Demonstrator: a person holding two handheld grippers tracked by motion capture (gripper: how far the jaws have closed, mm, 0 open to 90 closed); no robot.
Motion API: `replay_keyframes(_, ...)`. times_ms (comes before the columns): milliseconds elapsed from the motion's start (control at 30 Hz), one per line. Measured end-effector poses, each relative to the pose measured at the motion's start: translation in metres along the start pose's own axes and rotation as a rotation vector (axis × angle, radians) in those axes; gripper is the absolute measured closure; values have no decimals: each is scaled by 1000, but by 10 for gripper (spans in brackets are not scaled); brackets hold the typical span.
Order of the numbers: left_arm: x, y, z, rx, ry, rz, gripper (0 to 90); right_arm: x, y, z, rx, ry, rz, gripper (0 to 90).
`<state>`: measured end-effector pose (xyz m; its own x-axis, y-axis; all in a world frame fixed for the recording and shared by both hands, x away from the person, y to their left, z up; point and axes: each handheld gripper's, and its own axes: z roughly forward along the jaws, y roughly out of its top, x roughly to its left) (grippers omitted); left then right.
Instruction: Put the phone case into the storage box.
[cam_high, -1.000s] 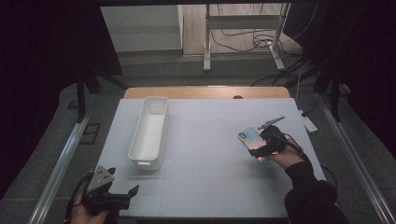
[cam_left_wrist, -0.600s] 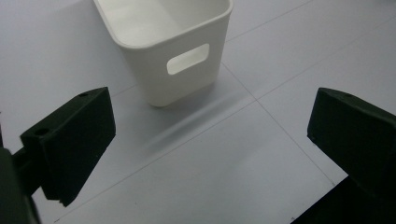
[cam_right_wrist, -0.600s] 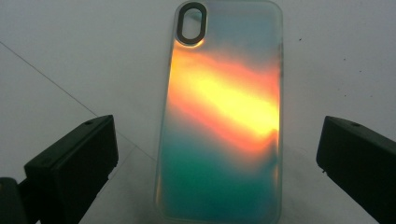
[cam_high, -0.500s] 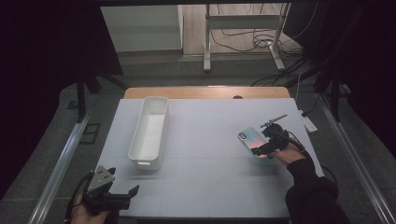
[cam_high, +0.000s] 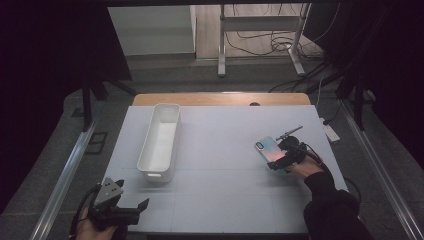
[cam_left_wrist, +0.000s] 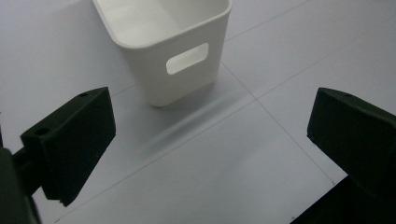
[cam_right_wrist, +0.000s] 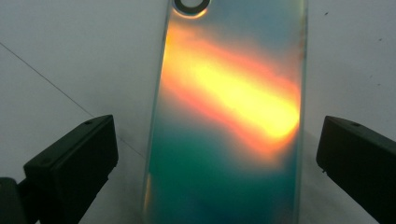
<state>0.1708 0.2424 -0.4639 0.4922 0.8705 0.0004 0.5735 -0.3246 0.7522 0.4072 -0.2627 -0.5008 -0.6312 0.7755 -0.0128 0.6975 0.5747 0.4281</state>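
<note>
Right gripper (cam_high: 284, 152) sits near the table's (cam_high: 225, 200) right edge, about midway along it, held by a hand in a dark sleeve. Its jaws have just been opening and now stand wide; in the right gripper view both black jaws are clear of the phone (cam_right_wrist: 229, 116), one on each side with pale table showing in the gaps, so nothing is gripped. The phone (cam_high: 270, 151) lies flat on the table, back up, with an iridescent teal-to-orange sheen and a round camera ring at its far end. Its near end reaches in between the jaws. Left gripper (cam_high: 131, 209) rests at the table's near left corner, grey three-cornered plate on top, jaws spread wide and holding nothing; in the left gripper view they frame bare table. White bin (cam_high: 161, 142) stands upright on the left half of the table, long side running toward the far edge, with an oval handle cut-out (cam_left_wrist: 187, 58) in its near end wall. Phone and bin are well apart.
</note>
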Motion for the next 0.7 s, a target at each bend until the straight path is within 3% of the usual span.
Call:
replay_keyframes(167,0,0,0,0,0,2,16,3,-3,9,41,-17,-25,0)
replay_keyframes(567,-1,0,0,1,3,6,15,3,-3,9,47,-20,-24,0)
replay_keyframes(700,-1,0,-1,1,3,7,15,3,-2,6,53,-20,-27,87)
